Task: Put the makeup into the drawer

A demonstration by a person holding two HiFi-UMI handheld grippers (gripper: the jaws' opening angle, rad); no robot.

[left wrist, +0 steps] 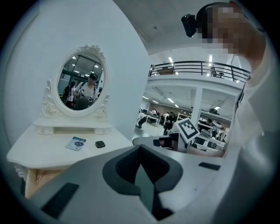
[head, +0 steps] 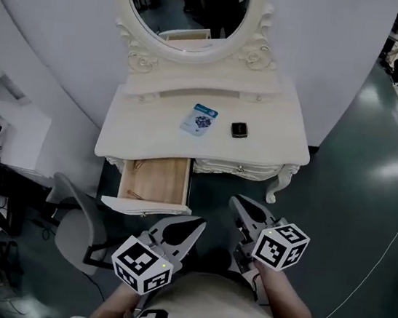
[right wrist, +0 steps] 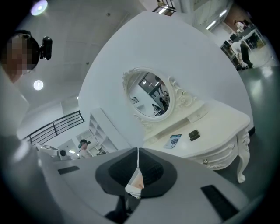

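The white dressing table (head: 275,139) stood against the far wall, its curved near edge overhanging two drawers. The left drawer (head: 158,178) was pulled out toward the person, and the right drawer (head: 238,170) was closed. Dark floor (head: 355,198) lay open to the right of the table, while one grey chair (head: 76,222) crowded the near left, close to the open drawer's front. Two makeup items lay at mid-top, a little apart, below the single oval mirror (head: 188,2): one blue-and-white packet (head: 199,119) on the left and one small black compact (head: 240,129) on the right. The left gripper (head: 197,225) and right gripper (head: 237,202) hung near, short of the table, each with jaws together and empty.
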